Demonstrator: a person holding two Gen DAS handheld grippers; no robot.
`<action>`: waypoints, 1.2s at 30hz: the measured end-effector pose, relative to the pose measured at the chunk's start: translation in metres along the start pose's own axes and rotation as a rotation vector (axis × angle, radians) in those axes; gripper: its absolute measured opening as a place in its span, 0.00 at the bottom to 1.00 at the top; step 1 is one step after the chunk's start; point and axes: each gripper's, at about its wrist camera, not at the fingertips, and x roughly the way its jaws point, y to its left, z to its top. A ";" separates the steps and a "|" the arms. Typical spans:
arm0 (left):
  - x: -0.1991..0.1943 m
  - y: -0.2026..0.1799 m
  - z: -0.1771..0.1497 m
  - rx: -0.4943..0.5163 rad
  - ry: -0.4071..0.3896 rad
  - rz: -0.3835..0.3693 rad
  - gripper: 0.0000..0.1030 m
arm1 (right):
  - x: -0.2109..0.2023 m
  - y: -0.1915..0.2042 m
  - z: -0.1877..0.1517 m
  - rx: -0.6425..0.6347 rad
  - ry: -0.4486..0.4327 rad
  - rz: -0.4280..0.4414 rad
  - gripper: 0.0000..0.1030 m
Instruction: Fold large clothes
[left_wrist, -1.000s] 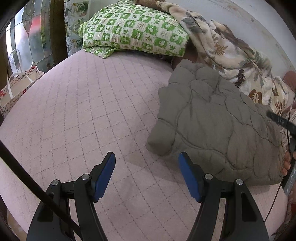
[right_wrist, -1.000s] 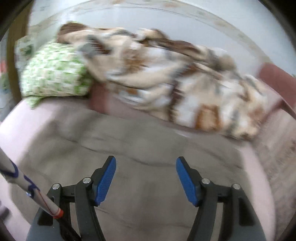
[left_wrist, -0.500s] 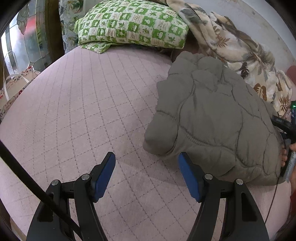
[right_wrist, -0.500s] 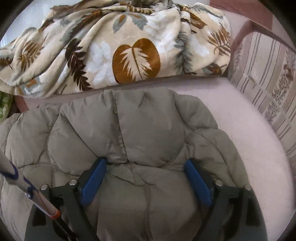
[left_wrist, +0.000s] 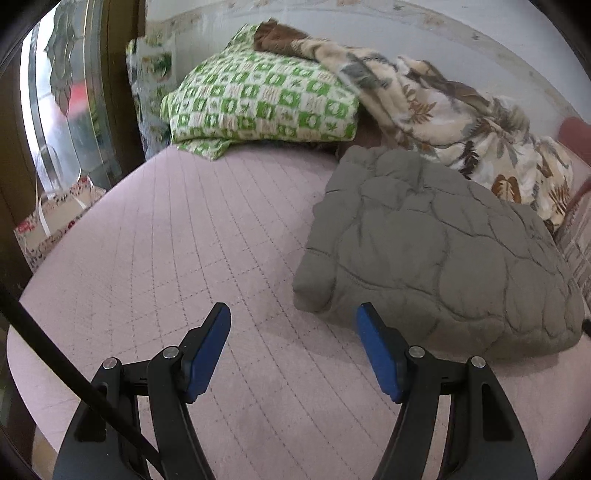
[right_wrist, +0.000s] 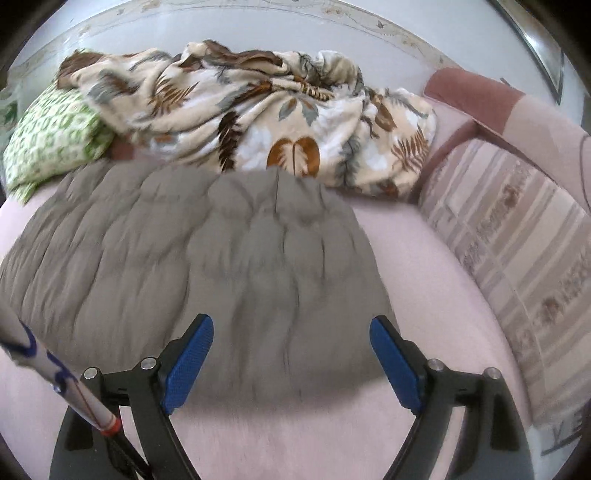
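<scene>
A grey quilted padded garment (left_wrist: 432, 254) lies folded in a thick bundle on the pink quilted bed (left_wrist: 166, 240). In the left wrist view my left gripper (left_wrist: 293, 325) is open and empty, above the mattress just left of the bundle's near corner. In the right wrist view the same garment (right_wrist: 192, 266) fills the middle. My right gripper (right_wrist: 291, 338) is open and empty, hovering at the bundle's near edge, not touching it.
A green checked pillow (left_wrist: 258, 103) and a leaf-print blanket (right_wrist: 258, 114) lie along the wall behind the garment. A striped cushion (right_wrist: 517, 266) stands at the right. A patterned bag (left_wrist: 55, 221) sits off the bed's left edge.
My right gripper has pulled back and up off the garment, which it was pressing around half a second ago. My left gripper has risen and tilted up a little.
</scene>
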 end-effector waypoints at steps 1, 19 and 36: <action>-0.003 -0.003 -0.002 0.008 -0.004 -0.001 0.68 | -0.006 -0.001 -0.012 0.001 0.007 0.001 0.87; -0.036 -0.035 -0.068 0.052 -0.043 0.046 0.68 | -0.064 -0.066 -0.169 0.279 0.104 0.038 0.87; -0.047 -0.029 -0.062 0.028 -0.113 0.068 0.76 | -0.064 -0.027 -0.136 0.152 0.034 -0.013 0.87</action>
